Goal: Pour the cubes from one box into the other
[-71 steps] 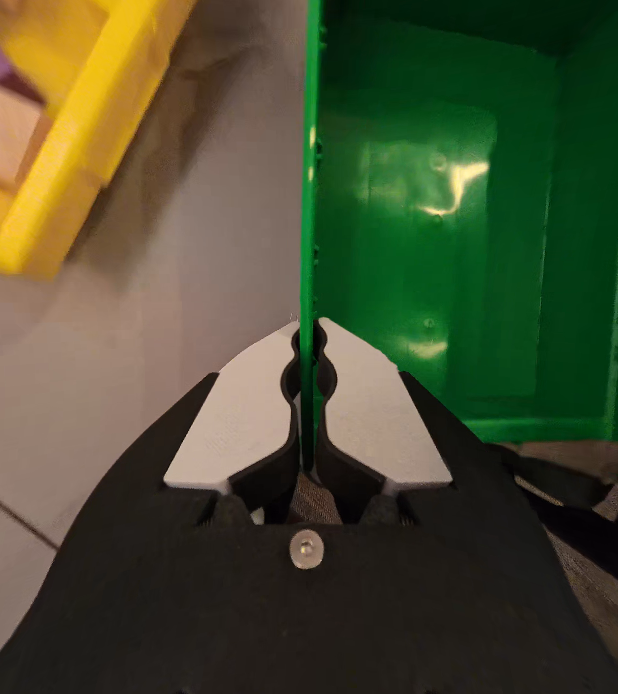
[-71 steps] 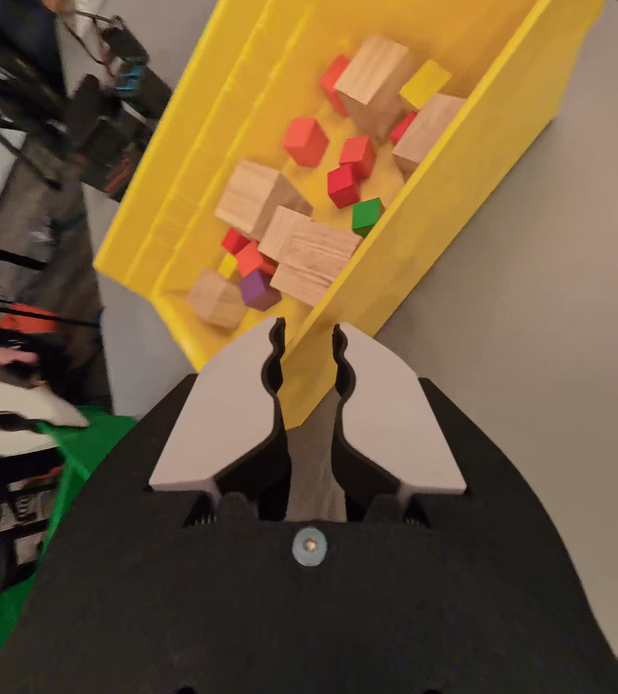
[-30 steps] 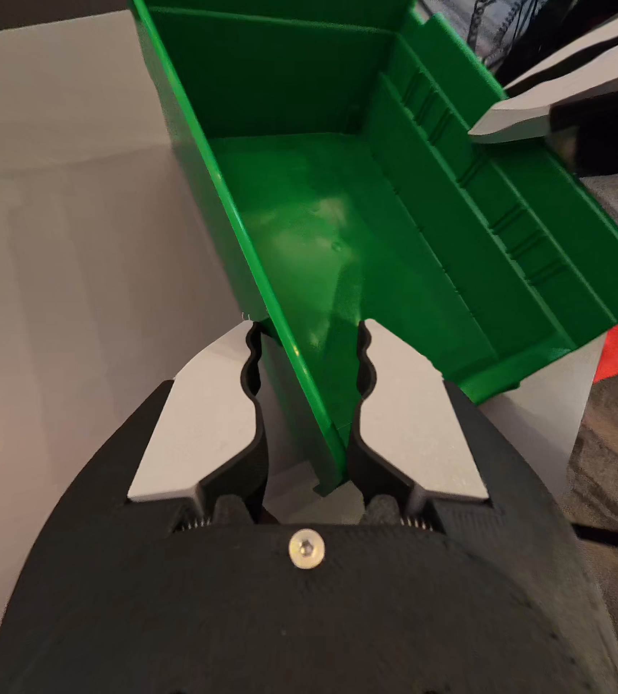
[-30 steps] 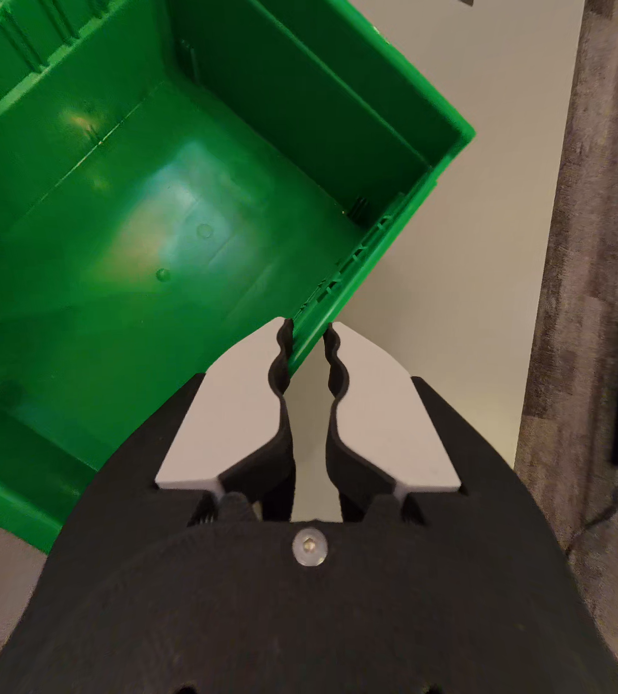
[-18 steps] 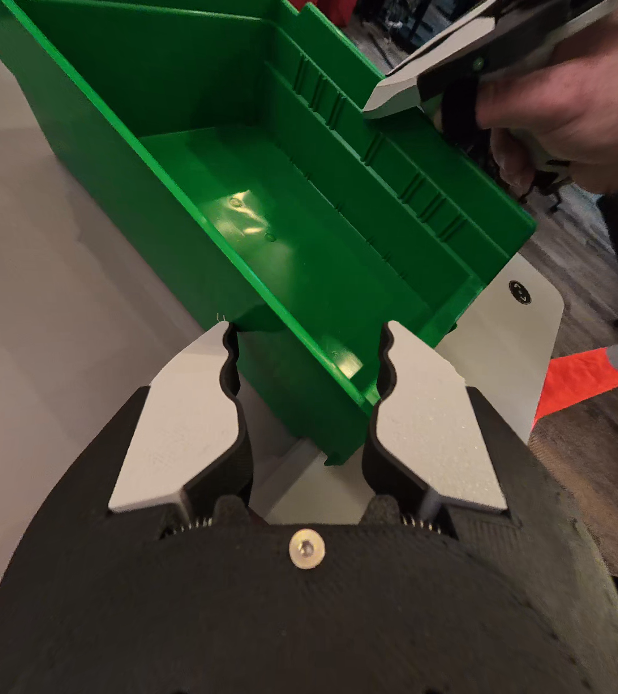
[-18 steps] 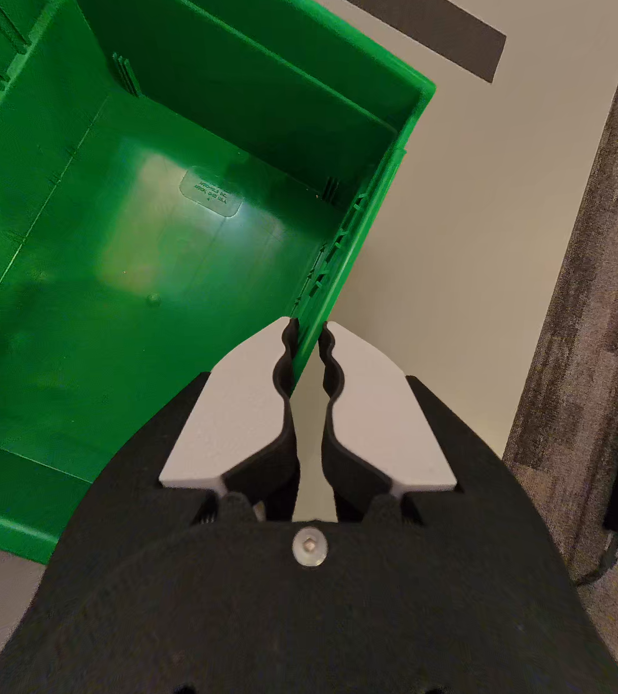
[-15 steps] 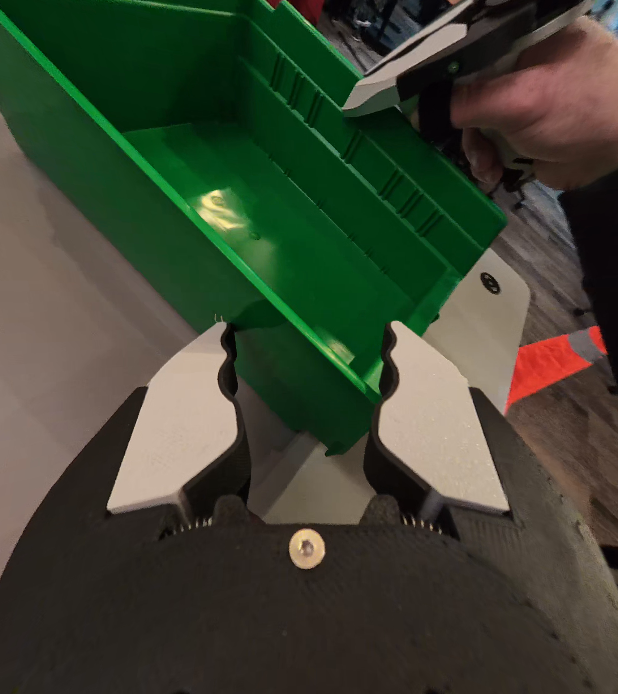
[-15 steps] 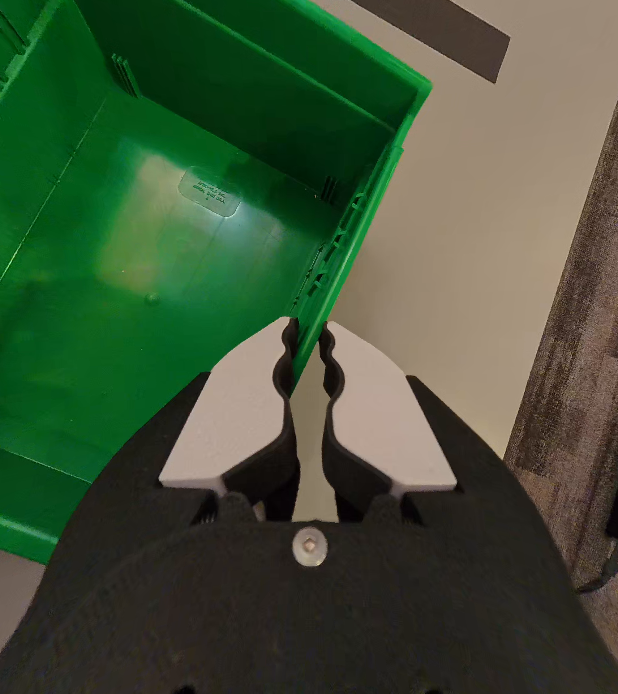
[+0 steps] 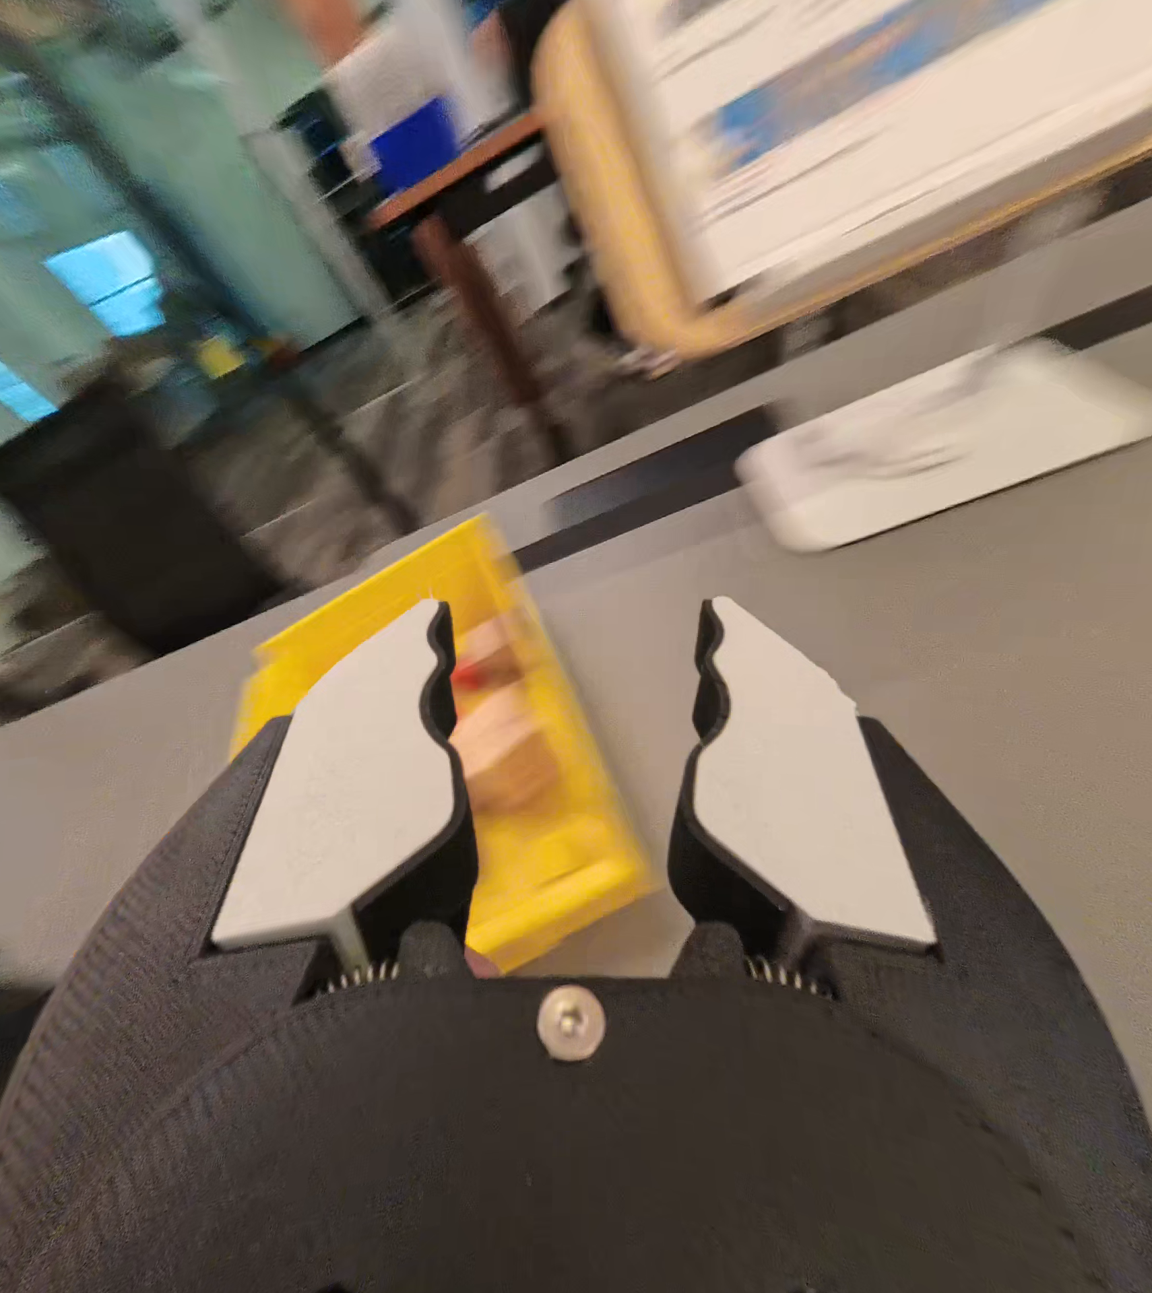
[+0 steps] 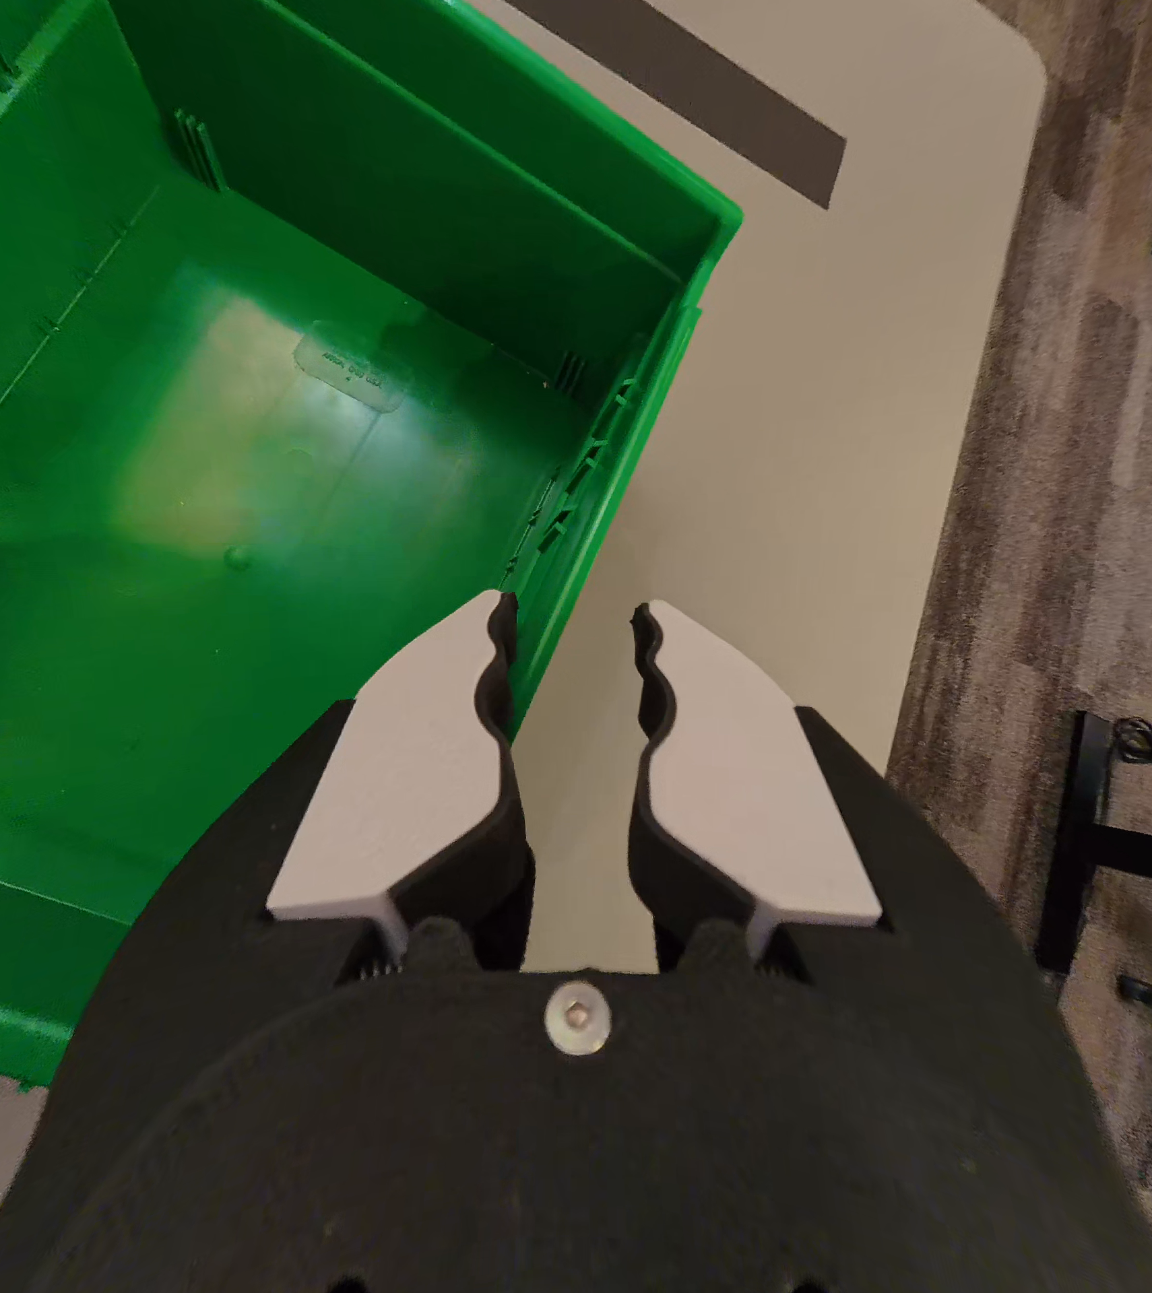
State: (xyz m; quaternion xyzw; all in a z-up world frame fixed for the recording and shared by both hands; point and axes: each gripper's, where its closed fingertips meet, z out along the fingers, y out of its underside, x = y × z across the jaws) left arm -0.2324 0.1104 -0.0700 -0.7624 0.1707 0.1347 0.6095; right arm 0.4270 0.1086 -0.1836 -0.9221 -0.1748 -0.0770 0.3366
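In the right wrist view an empty green box [image 10: 223, 490] lies on the pale table [image 10: 804, 420]. My right gripper [image 10: 570, 602] is open, its left finger against the box's right wall, nothing held. In the blurred left wrist view a yellow box [image 9: 559, 825] holding wooden cubes [image 9: 503, 755] sits on the grey table [image 9: 979, 700]. My left gripper [image 9: 573, 609] is open and empty just above and in front of it, its left finger covering part of the box.
A white flat object [image 9: 944, 455] lies on the table beyond the left gripper. A dark strip [image 10: 699, 105] crosses the table top. Carpeted floor [image 10: 1084, 490] with black stand legs lies right of the table edge. Room furniture is blurred behind.
My left gripper let go of the green box, opened wide and swung away to the yellow box. My right gripper opened from its grip on the green box's wall.
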